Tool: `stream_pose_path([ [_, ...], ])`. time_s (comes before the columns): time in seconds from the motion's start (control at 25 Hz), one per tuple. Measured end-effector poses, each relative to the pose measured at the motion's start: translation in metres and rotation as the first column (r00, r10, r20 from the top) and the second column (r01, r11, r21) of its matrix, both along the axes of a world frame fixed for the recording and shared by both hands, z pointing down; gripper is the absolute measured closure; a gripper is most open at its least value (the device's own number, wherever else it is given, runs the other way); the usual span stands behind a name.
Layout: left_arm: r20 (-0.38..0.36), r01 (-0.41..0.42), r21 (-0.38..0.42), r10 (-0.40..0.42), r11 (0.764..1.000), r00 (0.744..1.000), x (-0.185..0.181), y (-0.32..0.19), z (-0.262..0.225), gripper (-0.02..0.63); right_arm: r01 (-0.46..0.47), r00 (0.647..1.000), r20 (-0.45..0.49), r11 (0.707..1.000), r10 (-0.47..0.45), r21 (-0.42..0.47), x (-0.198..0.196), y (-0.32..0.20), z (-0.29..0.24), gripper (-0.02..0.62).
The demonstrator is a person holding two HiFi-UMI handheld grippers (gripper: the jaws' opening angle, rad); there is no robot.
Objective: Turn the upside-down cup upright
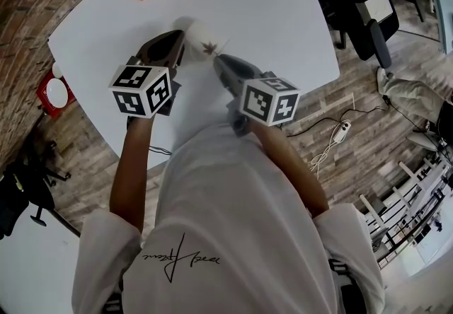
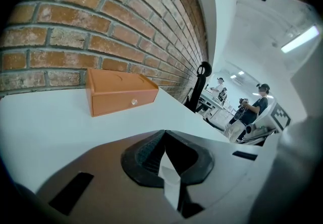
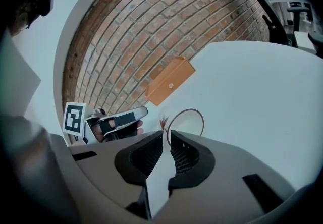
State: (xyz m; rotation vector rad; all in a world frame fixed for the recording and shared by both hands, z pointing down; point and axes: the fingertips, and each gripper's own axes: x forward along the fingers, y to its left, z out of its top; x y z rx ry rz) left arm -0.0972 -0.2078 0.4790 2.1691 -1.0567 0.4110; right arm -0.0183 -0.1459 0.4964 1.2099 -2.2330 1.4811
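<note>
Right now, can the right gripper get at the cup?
Probably yes: the cup lies just beyond the right gripper, nothing between, but its jaws are almost shut and must open first.

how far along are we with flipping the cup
Done: the cup is no longer mouth-down; it looks tipped, and its brown rim shows open in the right gripper view. In hand: the right gripper pinches the cup's wall by the leaf print, while the left gripper is shut and empty. Left: stand it upright on the table and release.
</note>
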Motion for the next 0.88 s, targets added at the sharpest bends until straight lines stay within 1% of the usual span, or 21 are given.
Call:
stream_pose_path([
  [0.16, 0.002, -0.007, -0.011, 0.007, 1.0, 1.0, 0.001, -0.001, 0.004, 0.597, -0.001, 1.0, 0.016, 1.0, 0.001, -0.009, -0.002, -0.001, 0.002, 0.571],
  [0.36, 0.018, -0.014, -0.015, 0.015, 1.0, 1.0, 0.003, -0.001, 0.01, 0.595, -0.001, 0.996, 0.088, 1.0, 0.004, -0.029, -0.007, -0.002, 0.002, 0.571],
  [0.52, 0.014, -0.021, -0.036, 0.021, 0.999, 1.0, 0.004, -0.001, 0.017, 0.597, -0.005, 0.996, 0.094, 0.999, 0.008, -0.032, -0.008, -0.004, 0.003, 0.571],
  [0.76, 0.011, -0.027, -0.047, 0.028, 0.999, 1.0, 0.006, -0.001, 0.022, 0.597, -0.01, 0.992, 0.127, 0.999, 0.015, -0.038, -0.009, -0.006, 0.003, 0.571],
  [0.88, 0.009, -0.03, -0.051, 0.031, 0.998, 0.999, 0.007, -0.001, 0.024, 0.595, -0.012, 0.992, 0.127, 0.999, 0.017, -0.041, -0.009, -0.007, 0.004, 0.572],
])
